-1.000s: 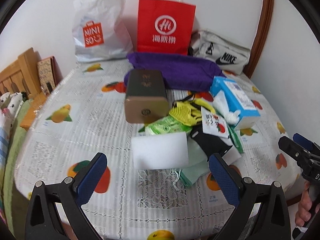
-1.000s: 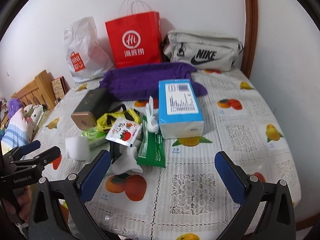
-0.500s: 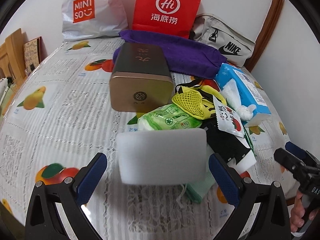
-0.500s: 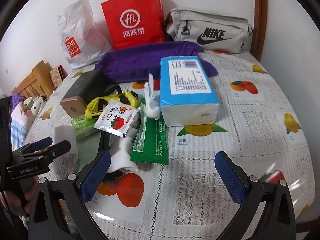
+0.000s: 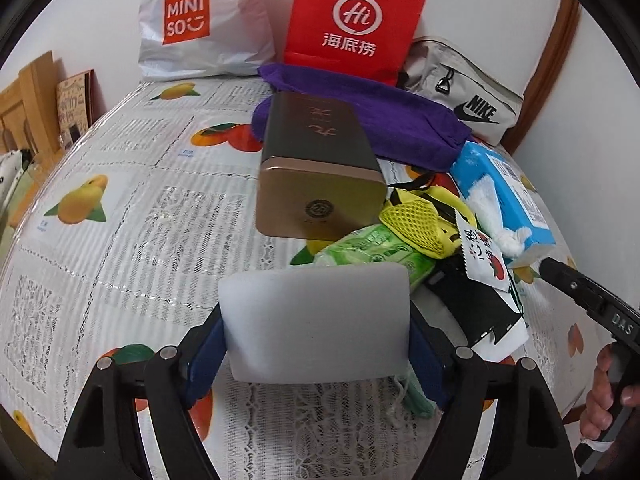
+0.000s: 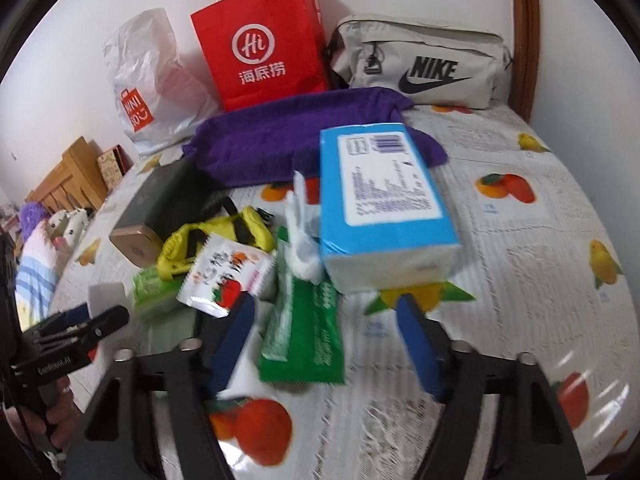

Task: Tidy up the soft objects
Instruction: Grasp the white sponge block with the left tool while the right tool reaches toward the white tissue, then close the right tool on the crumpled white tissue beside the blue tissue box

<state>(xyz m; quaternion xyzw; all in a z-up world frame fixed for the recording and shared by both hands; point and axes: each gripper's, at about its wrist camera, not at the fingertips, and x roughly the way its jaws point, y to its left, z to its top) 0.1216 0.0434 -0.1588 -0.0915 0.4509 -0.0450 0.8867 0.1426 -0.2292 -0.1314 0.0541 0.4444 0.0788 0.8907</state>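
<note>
Both grippers — left (image 5: 316, 354), right (image 6: 326, 338) — tilted downward, jaws just closing.

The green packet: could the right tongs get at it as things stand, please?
Probably yes. The green packet lies flat on top, in front of the right tongs, whose jaws have just been closing with it between them. The tissue box sits just beyond, not blocking.
</note>
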